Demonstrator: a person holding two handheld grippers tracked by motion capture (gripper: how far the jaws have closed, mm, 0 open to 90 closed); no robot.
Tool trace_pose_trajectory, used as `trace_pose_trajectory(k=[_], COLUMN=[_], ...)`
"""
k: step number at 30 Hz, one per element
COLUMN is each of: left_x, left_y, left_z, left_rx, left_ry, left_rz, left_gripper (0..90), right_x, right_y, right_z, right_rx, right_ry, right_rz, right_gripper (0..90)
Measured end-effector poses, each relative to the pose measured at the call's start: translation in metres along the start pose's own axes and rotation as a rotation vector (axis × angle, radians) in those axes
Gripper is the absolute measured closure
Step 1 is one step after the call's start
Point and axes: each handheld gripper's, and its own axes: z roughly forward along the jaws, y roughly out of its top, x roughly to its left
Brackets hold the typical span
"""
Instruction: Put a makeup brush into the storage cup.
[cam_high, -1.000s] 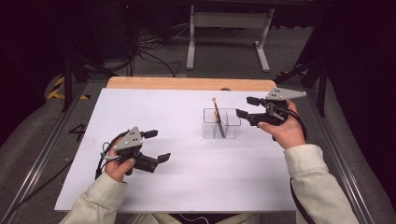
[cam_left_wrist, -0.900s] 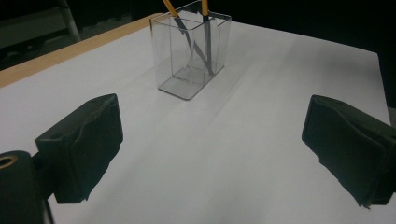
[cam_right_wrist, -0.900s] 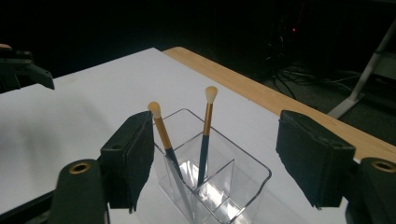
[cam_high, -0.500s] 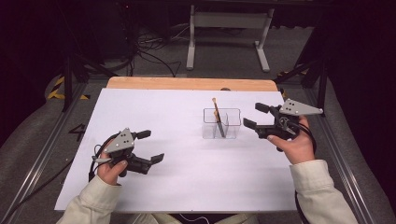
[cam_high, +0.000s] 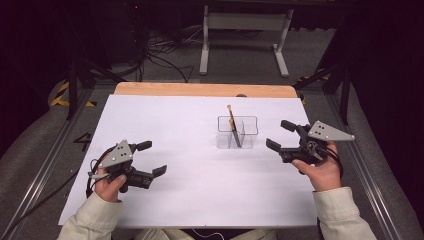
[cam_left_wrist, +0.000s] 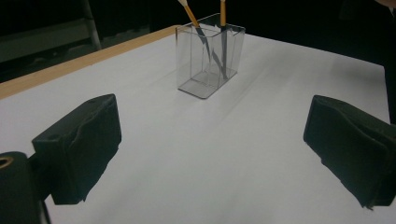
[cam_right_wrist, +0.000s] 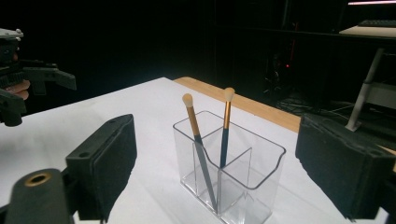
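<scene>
Both tongs, left (cam_high: 148, 159) & right (cam_high: 280, 136), spread wide, empty. Two brushes (cam_right_wrist: 194, 135) in clear holder (cam_right_wrist: 252, 175): light, thin, prob. slippery; grip mid-handle.

Brush tips (cam_left_wrist: 187, 3) cut off by the top edge in the left gripper view, clear holder (cam_right_wrist: 229, 163) base cropped in the right gripper view, second brush indistinct in the high view
</scene>
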Motion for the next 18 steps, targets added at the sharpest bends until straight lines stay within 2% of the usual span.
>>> trace_pose_trajectory(k=[5,9,15,18], left_x=[0.000,0.000,-0.001,0.000], left_y=[-0.003,-0.006,-0.012,-0.018], left_z=[-0.005,-0.009,-0.014,-0.014], left_rx=[-0.015,-0.016,-0.042,-0.041], left_ry=[0.012,0.019,0.029,0.029], left_rz=[-0.005,-0.011,-0.025,-0.041], left_gripper=[4.5,4.3,3.6,3.4], right_x=[-0.001,-0.003,-0.006,-0.005], right_y=[-0.013,-0.027,-0.046,-0.055], right_z=[-0.008,-0.011,-0.015,-0.014], right_rx=[-0.004,0.023,0.017,0.033], right_ry=[-0.019,-0.026,-0.048,-0.060], right_rz=[0.013,0.035,0.060,0.033], right_gripper=[10.4,10.1,6.9,5.5])
